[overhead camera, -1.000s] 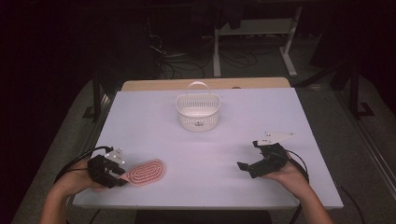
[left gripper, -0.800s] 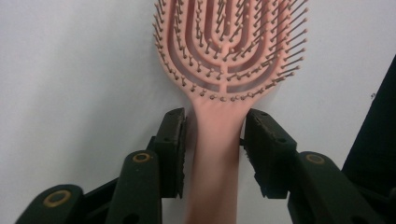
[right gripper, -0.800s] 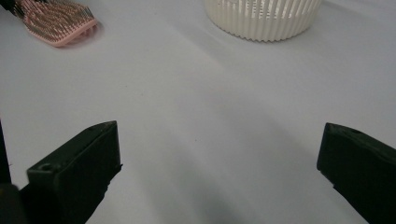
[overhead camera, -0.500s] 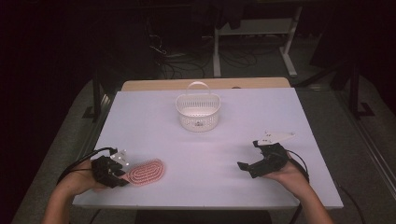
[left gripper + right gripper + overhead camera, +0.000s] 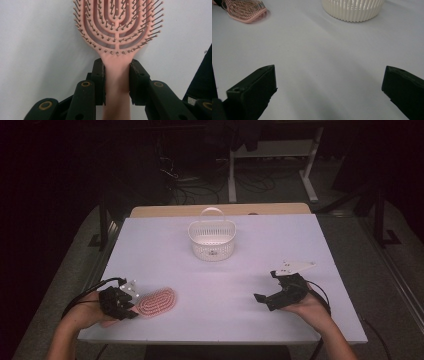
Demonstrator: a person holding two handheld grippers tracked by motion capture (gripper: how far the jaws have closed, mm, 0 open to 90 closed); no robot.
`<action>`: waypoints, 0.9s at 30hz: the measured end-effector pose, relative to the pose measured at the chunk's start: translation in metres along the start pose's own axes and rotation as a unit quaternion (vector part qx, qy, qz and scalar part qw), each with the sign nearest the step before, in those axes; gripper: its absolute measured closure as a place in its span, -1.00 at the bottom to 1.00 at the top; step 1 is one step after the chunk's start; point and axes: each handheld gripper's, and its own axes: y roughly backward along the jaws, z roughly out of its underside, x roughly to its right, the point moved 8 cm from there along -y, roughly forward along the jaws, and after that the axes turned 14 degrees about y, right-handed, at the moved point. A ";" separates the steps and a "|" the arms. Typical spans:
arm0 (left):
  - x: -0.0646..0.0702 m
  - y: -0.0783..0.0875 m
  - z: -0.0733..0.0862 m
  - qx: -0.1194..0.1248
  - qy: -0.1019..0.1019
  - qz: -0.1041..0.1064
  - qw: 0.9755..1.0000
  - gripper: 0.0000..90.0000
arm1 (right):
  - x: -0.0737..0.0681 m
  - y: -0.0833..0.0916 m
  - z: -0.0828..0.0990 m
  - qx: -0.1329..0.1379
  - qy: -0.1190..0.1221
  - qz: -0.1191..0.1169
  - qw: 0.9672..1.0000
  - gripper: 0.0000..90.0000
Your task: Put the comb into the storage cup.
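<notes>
Hairbrush [image 5: 117, 30] handle between left tongs [image 5: 116, 75]

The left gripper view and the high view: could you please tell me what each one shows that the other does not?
The left gripper view alone shows the pads pressing both sides of the pink hairbrush handle. The high view alone shows the white basket at the table's far side and the right hand-held gripper, open. Both show the brush lying bristles-up on the table, in the left hand-held gripper.
</notes>
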 end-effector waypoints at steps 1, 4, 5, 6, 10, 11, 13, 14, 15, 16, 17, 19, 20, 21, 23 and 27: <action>0.000 0.000 0.000 0.001 0.001 0.000 1.000 0.57 | 0.000 0.000 0.000 0.000 0.000 0.000 1.000 -1.00; 0.000 0.001 0.000 0.003 0.003 0.000 1.000 0.57 | 0.000 0.000 0.000 0.000 -0.001 0.001 1.000 -1.00; 0.000 0.001 -0.001 0.005 0.006 0.000 1.000 0.57 | 0.000 0.000 0.000 0.000 -0.001 0.000 1.000 -1.00; -0.001 0.001 -0.001 0.007 0.007 -0.002 1.000 0.57 | 0.000 0.000 0.000 0.000 -0.001 0.000 1.000 -1.00; 0.000 0.003 -0.005 0.020 0.010 0.004 1.000 0.57 | 0.000 0.000 0.000 0.000 -0.001 0.001 1.000 -1.00; 0.001 0.004 -0.006 0.025 0.010 0.004 1.000 0.57 | 0.000 0.000 0.000 0.000 -0.001 0.001 1.000 -1.00; 0.000 0.006 -0.008 0.038 0.013 0.003 0.999 0.57 | 0.000 0.001 0.000 0.000 -0.002 0.001 1.000 -1.00; 0.000 0.007 -0.009 0.044 0.013 0.003 0.999 0.57 | 0.000 0.001 0.000 0.000 -0.002 0.001 1.000 -1.00; 0.000 0.008 -0.010 0.048 0.015 0.005 0.999 0.57 | 0.000 0.001 0.000 0.000 -0.003 0.001 1.000 -1.00; 0.001 0.009 -0.011 0.054 0.014 0.005 0.998 0.57 | 0.000 0.001 0.000 0.000 -0.003 0.001 1.000 -1.00; 0.002 0.010 -0.013 0.059 0.013 0.007 0.998 0.57 | 0.000 0.001 0.000 0.000 -0.003 0.001 1.000 -1.00; 0.003 0.012 -0.016 0.069 0.012 0.012 0.997 0.57 | 0.000 0.001 0.000 0.000 -0.003 0.001 1.000 -1.00; 0.003 0.012 -0.017 0.074 0.010 0.011 0.997 0.57 | 0.000 0.001 0.000 0.000 -0.002 0.001 1.000 -1.00; 0.004 0.013 -0.019 0.080 0.012 0.011 0.997 0.57 | 0.000 0.000 0.000 0.000 -0.002 0.001 1.000 -1.00; 0.005 0.015 -0.023 0.093 0.012 0.017 0.995 0.57 | 0.000 0.000 0.000 0.000 -0.002 0.001 1.000 -1.00; 0.011 0.017 -0.031 0.113 0.007 0.023 0.993 0.57 | 0.000 0.001 0.000 0.001 -0.003 0.002 1.000 -1.00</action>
